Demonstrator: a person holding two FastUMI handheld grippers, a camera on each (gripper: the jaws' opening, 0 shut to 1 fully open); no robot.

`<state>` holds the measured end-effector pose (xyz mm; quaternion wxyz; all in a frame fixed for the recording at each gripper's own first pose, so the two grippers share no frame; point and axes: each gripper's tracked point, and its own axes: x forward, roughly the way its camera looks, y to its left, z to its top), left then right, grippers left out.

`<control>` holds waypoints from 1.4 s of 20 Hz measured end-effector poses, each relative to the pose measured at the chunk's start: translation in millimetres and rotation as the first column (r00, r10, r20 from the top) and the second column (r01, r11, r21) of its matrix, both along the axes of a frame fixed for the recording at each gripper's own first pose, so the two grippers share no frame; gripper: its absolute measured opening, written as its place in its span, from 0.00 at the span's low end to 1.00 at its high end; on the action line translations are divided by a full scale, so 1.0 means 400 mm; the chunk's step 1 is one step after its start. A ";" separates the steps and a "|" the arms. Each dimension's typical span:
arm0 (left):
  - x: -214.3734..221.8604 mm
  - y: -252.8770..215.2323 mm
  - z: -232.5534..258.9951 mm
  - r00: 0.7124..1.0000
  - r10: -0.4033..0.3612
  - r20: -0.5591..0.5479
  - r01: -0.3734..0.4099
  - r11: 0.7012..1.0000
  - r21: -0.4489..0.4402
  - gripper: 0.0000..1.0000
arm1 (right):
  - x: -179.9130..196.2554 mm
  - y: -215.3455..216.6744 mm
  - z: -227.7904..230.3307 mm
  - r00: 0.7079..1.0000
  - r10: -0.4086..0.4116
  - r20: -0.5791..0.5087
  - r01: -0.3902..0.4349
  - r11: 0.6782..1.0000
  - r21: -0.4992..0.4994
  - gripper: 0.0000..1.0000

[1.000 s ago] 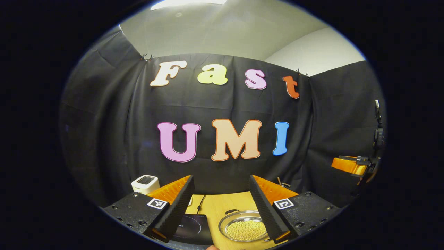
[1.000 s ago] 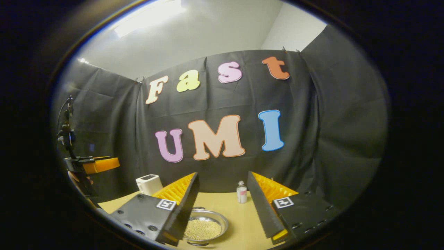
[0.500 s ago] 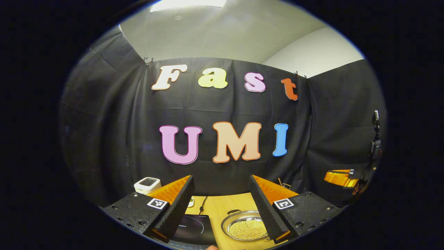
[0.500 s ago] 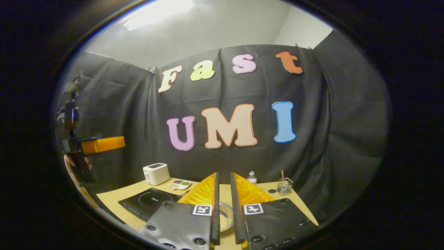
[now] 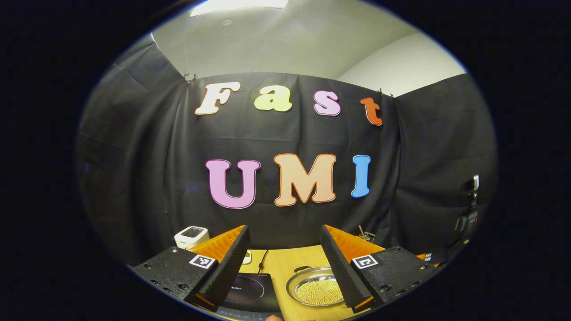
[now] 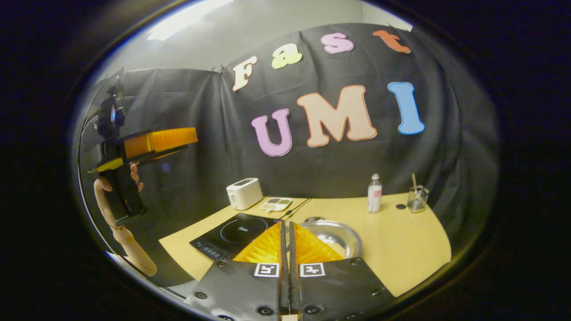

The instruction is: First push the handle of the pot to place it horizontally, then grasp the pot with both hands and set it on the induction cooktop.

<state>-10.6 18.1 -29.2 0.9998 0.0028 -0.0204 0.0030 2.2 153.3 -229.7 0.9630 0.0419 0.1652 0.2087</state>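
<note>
In the right gripper view the right gripper [image 6: 286, 232] sits lowest and nearest, its two fingers pressed together with only a thin slit between them and nothing held — it hangs above the near part of the wooden table [image 6: 401, 249]. Just beyond its fingertips lies the pot [image 6: 332, 235], a shallow silvery pan with pale yellow beads in it, resting on the table; a small dark handle [image 6: 313, 219] shows at its far rim, and how that handle lies cannot be told. Just to the left of the pot, touching or nearly so, is the black induction cooktop [image 6: 229, 235], flat on the table with nothing on it. Farther back stand a white toaster [image 6: 244, 193], a small divided dish [image 6: 276, 203], a clear bottle [image 6: 374, 194] and a glass holder with a stick in it [image 6: 417, 198], all near the black cloth wall. High at the left of this view the left gripper [image 6: 178, 139] is held well above the table by a hand [image 6: 103, 200]. In the left gripper view the left gripper [image 5: 284, 254] shows its fingers spread wide, empty, with the cooktop [image 5: 250, 292] low between them and the pot [image 5: 314, 290] beside it to the right, partly behind the right-hand finger — both well below. The toaster [image 5: 192, 236] stands at the back left.
</note>
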 end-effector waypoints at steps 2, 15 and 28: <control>-0.002 0.009 -0.006 1.000 0.005 -0.004 -0.005 1.000 0.005 0.92 | -0.017 0.033 -0.076 0.996 0.038 -0.080 -0.037 0.999 0.019 0.00; -0.004 0.031 -0.065 0.999 0.004 -0.038 -0.004 1.000 -0.007 0.92 | -0.090 0.158 -0.295 0.945 0.138 -0.298 -0.119 0.990 0.080 0.03; -0.021 0.038 -0.087 0.999 0.008 -0.033 -0.008 1.000 0.000 0.96 | -0.083 0.141 -0.481 0.905 0.068 -0.420 -0.063 0.998 0.026 0.03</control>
